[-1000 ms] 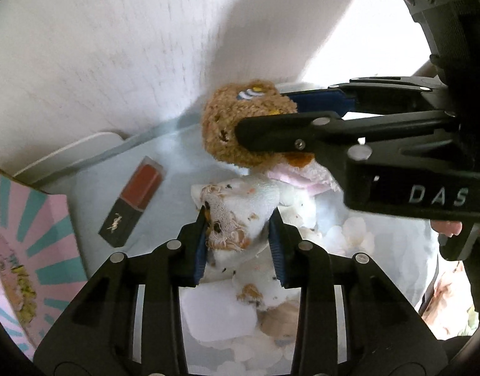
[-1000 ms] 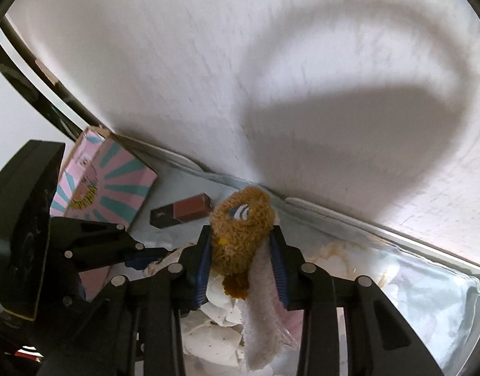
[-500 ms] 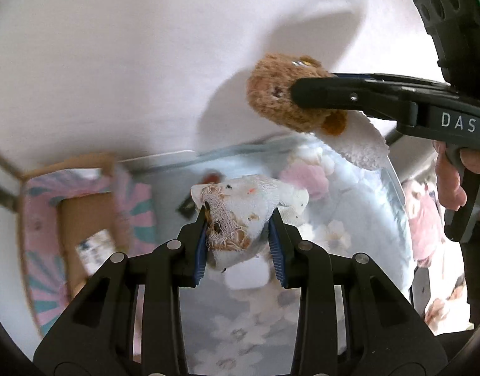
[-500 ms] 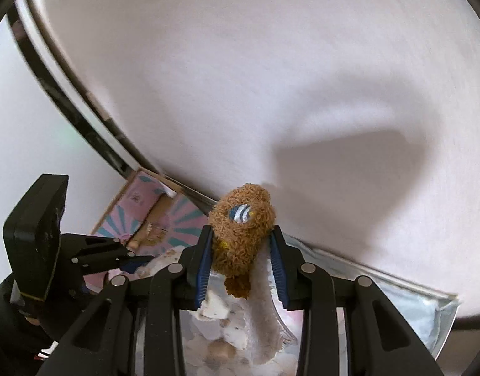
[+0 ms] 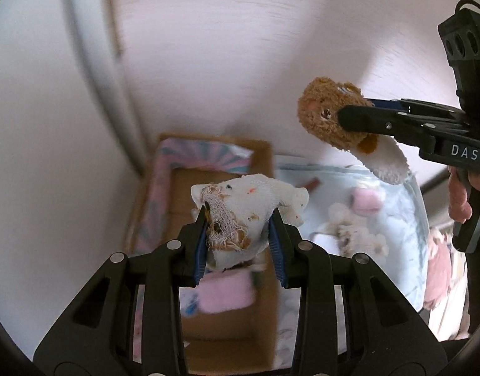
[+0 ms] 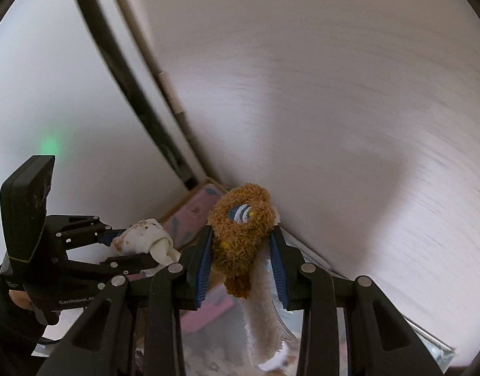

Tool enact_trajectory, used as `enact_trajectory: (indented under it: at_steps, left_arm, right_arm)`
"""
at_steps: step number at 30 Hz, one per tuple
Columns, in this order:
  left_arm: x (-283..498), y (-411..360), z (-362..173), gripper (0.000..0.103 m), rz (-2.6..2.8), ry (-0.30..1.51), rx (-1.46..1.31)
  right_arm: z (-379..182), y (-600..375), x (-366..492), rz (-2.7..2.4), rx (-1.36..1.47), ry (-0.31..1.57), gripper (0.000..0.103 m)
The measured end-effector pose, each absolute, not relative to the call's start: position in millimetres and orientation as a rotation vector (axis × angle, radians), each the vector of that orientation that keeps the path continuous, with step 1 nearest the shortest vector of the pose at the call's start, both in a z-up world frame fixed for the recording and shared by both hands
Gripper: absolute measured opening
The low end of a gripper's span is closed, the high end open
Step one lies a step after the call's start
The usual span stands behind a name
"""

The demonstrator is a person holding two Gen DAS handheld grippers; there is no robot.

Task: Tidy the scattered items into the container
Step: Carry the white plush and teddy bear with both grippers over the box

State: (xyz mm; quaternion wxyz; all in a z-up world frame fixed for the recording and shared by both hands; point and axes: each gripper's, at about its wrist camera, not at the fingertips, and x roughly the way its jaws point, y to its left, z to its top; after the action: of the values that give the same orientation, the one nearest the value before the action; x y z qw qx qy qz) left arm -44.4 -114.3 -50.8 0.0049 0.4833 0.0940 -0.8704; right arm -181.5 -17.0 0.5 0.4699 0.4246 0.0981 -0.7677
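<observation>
In the left wrist view, the cardboard box with pink-and-teal striped flaps fills the lower left and centre of the frame, open at the top, with one pink soft item already lying inside it. Just above its opening, in the lower centre, the left gripper is closed on a white plush toy with brown patches, squeezed between the blue pads. To the right of the box a pale blue floral mat carries what is left: one small pink piece, one dark reddish tube near its far edge, and one whitish blurred thing lower down that I cannot identify. At the upper right, the right gripper is clamped on a brown plush bear whose white cloth tail hangs below, high above the mat and not over the box. In the right wrist view the same pair shows, the white plush toy at the lower left and the bear at the bottom centre. The step in hand looks like the carry to the container: two toys held, one per gripper. Next, the left one probably needs to lower a little and open over the box, while the right must travel leftward until the bear is above the opening before letting go.
</observation>
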Motion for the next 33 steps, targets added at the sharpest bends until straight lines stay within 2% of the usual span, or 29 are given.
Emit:
enact_trajectory:
  at_steps: [4,14,21,31,32,33]
  left_arm:
    - [-26.2,-139.6,-57.3,0.031,-2.678,0.345,1.506]
    - [9.4,-162.8,-113.4,0.03,-2.57,0.455,1.573]
    - [15.8,-156.9,-133.2,0.03,-2.544,0.385,1.611]
    - [11.5,-148.1,-141.8,0.031,-2.559,0.354,1.64]
    - [11.3,-147.1,-141.7,0.037,-2.554,0.342,1.631]
    - [9.9,-148.0,-138.8,0.049,-2.546,0.334,1.631]
  right_arm:
    - [-11.6,-57.2,-172.8,-1.838,1.073,0.257,0.032]
    - [-69.6,-143.4,-143.7,-1.758,1.176,0.372,0.032]
    - [-98.0,-158.7,-131.5,-1.716,1.233,0.416,0.03]
    - [-109.6,-172.6,-127.1,-1.718,1.243,0.414,0.03]
    - [-110.2,-173.1,-127.0,-1.713,1.245,0.418,0.03]
    - [-111.2,-174.3,-126.6,-1.703,1.249,0.424,0.03]
